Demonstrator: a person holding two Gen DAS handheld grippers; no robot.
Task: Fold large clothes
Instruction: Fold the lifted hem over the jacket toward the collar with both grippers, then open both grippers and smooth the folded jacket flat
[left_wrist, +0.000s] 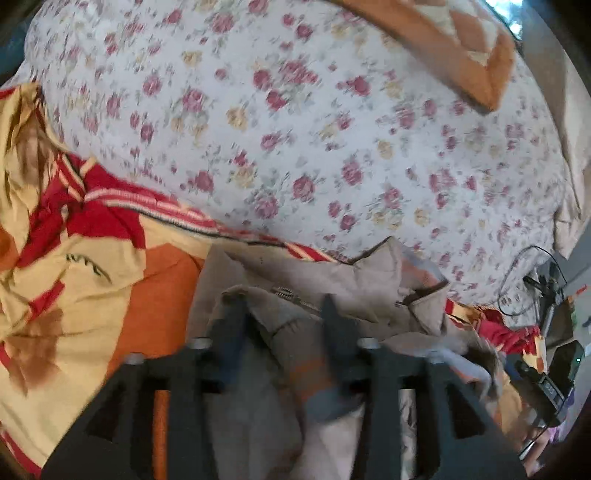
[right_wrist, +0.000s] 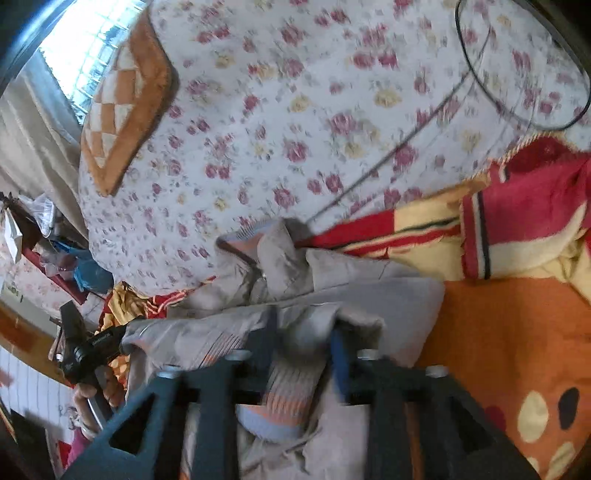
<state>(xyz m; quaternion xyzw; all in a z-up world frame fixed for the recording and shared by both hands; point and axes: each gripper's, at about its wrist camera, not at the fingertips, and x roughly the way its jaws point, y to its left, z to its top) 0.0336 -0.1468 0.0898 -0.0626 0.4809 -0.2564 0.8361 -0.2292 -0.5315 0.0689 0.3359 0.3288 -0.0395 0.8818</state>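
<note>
A grey-beige zip jacket (left_wrist: 325, 280) with orange-striped blue cuffs lies bunched on the bed. My left gripper (left_wrist: 284, 314) has its fingers on either side of a thick fold of the jacket and grips it. In the right wrist view the same jacket (right_wrist: 354, 280) is bunched under my right gripper (right_wrist: 304, 332), whose fingers close on a fold with a striped cuff (right_wrist: 288, 398) hanging between them. The left gripper (right_wrist: 88, 347) shows at the left edge of the right wrist view, held in a hand.
A white floral bedsheet (left_wrist: 295, 122) covers the bed. A red, yellow and orange blanket (left_wrist: 74, 258) lies beside the jacket and also shows in the right wrist view (right_wrist: 517, 332). An orange checked pillow (right_wrist: 125, 107) sits by the window. A black cable (right_wrist: 517, 92) loops on the sheet.
</note>
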